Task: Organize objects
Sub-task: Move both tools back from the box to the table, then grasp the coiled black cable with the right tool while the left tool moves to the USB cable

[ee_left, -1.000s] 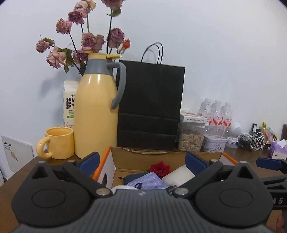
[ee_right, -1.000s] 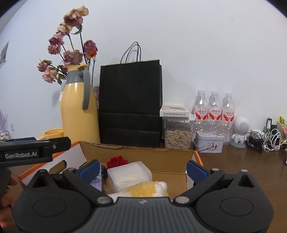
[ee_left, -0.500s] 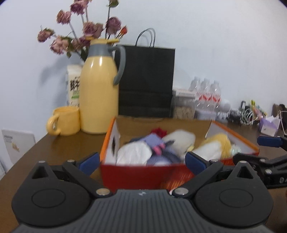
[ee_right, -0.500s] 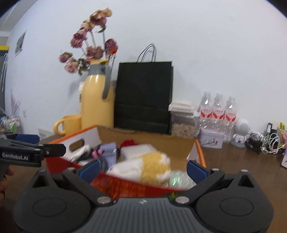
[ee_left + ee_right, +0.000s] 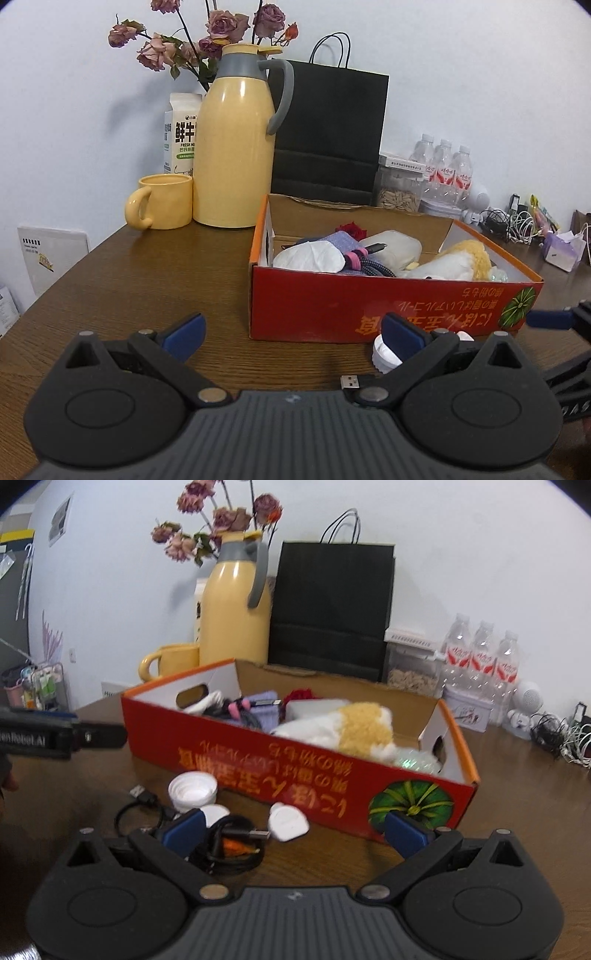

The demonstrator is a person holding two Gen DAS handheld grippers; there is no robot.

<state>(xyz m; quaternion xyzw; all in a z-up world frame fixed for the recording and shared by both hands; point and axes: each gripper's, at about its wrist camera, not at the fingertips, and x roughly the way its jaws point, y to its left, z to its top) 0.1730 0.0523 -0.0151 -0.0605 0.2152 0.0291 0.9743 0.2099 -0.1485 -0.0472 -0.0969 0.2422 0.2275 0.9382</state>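
Currently both grippers are wide open, holding nothing. Left gripper [image 5: 291, 332]: bare table [image 5: 147, 288] ahead, red box [image 5: 369, 302] ahead-right, white cap [image 5: 384, 354] behind its right finger. Right gripper [image 5: 295, 830]: box [image 5: 295, 760] dead ahead blocking the far side; cap [image 5: 192, 790], white plug [image 5: 288, 821] and black cable [image 5: 229, 849] lie loose between fingers and box. Yellow jug [image 5: 236, 155] and mug [image 5: 162, 201] sit beyond.

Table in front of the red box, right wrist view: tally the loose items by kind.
White caps or lids: 2, the ribbed cap and a smaller disc partly behind a finger
White plug: 1
Black cable: 1 for certain; possibly a second, since a USB end lies apart
Total: 4 sure
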